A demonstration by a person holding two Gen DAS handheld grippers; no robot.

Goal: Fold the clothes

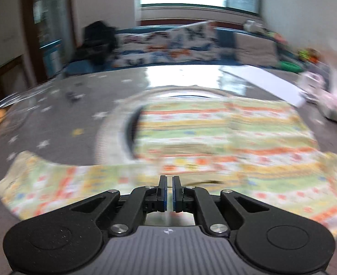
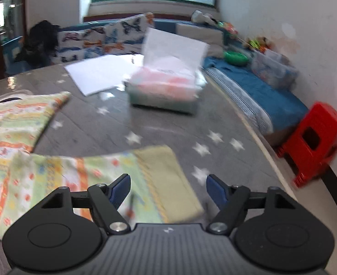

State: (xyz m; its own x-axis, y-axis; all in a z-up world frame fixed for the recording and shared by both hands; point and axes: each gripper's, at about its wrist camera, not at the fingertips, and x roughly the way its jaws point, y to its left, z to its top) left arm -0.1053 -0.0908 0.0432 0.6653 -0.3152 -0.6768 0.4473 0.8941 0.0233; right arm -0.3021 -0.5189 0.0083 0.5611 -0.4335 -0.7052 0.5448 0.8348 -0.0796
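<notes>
A garment (image 1: 214, 137) striped in green, orange and yellow lies spread flat on the grey star-print surface (image 1: 60, 110), blurred by motion. One sleeve (image 1: 53, 183) reaches out to the left. My left gripper (image 1: 169, 178) hovers over the garment's near edge, shut, its blue pads nearly touching and nothing visibly caught between them. In the right wrist view the other sleeve (image 2: 99, 178) ends in a plain yellow-green cuff (image 2: 168, 183). My right gripper (image 2: 168, 184) stands open just above that cuff, not holding it.
A clear box (image 2: 166, 87) with pink contents and white paper sheets (image 2: 102, 73) sit beyond the garment. A red stool (image 2: 315, 142) and a blue mattress (image 2: 260, 91) lie to the right. A pale round rim (image 1: 108, 128) shows at the garment's left.
</notes>
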